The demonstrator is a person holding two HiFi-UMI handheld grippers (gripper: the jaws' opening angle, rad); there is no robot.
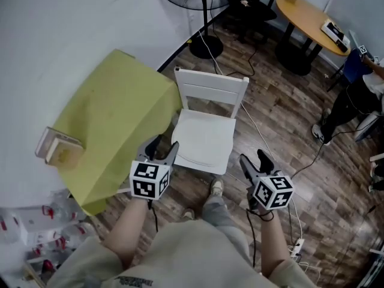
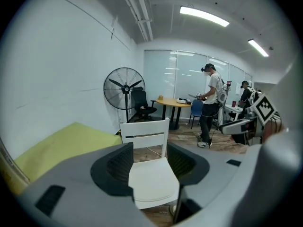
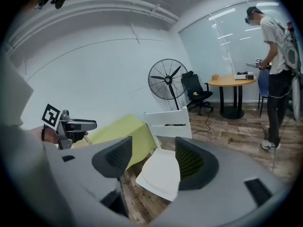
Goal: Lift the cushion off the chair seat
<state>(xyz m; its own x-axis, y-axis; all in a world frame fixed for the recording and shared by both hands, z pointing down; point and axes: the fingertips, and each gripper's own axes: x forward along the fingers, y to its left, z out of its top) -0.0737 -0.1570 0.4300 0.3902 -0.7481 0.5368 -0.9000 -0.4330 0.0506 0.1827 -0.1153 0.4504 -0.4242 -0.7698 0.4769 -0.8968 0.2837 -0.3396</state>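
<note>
since the white cushion [image 1: 203, 141] lies flat on the seat of the white chair [image 1: 211, 90], nothing of the lift is done yet. the left tool [image 1: 163, 147] hangs near the seat's front left corner, its jaws moderately apart with nothing gripped. the right tool [image 1: 255, 161] hangs off to the seat's right, over the wooden floor [image 1: 282, 119], jaws wide and likewise empty (each tool's own view shows only the chair, some way off, framed between its jaws). neither touches the cushion. what is left, i judge, is all of it: reach the cushion's front edge, close on it, and raise it clear of the seat.
</note>
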